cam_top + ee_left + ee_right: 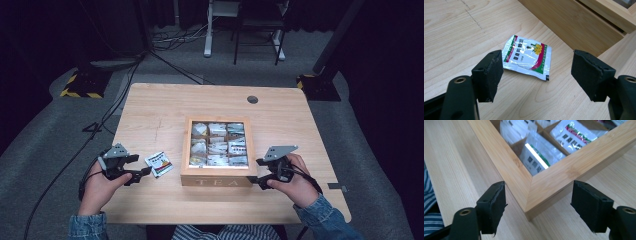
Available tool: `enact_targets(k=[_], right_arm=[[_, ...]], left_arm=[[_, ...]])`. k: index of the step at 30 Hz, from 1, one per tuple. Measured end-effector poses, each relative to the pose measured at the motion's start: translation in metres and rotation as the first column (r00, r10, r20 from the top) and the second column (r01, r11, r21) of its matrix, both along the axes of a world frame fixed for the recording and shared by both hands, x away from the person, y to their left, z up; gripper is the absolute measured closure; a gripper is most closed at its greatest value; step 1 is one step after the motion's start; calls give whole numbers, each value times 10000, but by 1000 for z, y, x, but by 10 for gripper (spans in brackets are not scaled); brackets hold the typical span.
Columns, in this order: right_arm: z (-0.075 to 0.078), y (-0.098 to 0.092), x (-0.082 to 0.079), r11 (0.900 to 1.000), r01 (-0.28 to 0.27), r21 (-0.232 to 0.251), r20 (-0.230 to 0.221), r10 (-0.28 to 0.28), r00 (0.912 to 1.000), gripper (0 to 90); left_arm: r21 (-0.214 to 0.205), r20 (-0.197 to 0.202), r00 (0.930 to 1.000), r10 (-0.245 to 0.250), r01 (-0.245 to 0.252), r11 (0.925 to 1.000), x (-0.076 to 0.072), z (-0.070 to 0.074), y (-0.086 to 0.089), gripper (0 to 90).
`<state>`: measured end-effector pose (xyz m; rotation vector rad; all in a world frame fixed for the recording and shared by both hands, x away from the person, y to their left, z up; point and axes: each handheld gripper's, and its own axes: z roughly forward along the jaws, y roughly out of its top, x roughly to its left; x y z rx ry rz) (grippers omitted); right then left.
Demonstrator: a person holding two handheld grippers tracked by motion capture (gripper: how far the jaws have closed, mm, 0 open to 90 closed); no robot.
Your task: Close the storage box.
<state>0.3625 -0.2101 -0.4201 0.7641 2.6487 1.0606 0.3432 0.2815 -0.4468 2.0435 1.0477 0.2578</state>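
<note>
A wooden box marked TEA stands at the middle of the table, with several tea packets in its compartments. One loose white packet with red and green edges lies flat on the table just left of the box. My left gripper is open and low over the table, and the packet lies just ahead of it, untouched. My right gripper is open at the box's front right corner. That corner sits between the jaws with a gap to each pad.
The light wooden table has a round hole near its far right. A small grey piece lies at the right edge. Cables run over the floor at the left, and furniture legs stand beyond the table.
</note>
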Motion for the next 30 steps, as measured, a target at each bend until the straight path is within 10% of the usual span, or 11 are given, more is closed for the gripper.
enact_targets(k=[13,30], right_arm=[[24,-29,15,9861,1021,1307,551,-1101,9924,284],[11,-96,44,9613,2692,579,1096,-2741,9554,256]], left_arm=[[112,-10,9996,297,-297,9995,-5,-2,6,263],[521,550,9972,497,-526,9973,3,-10,11,253]])
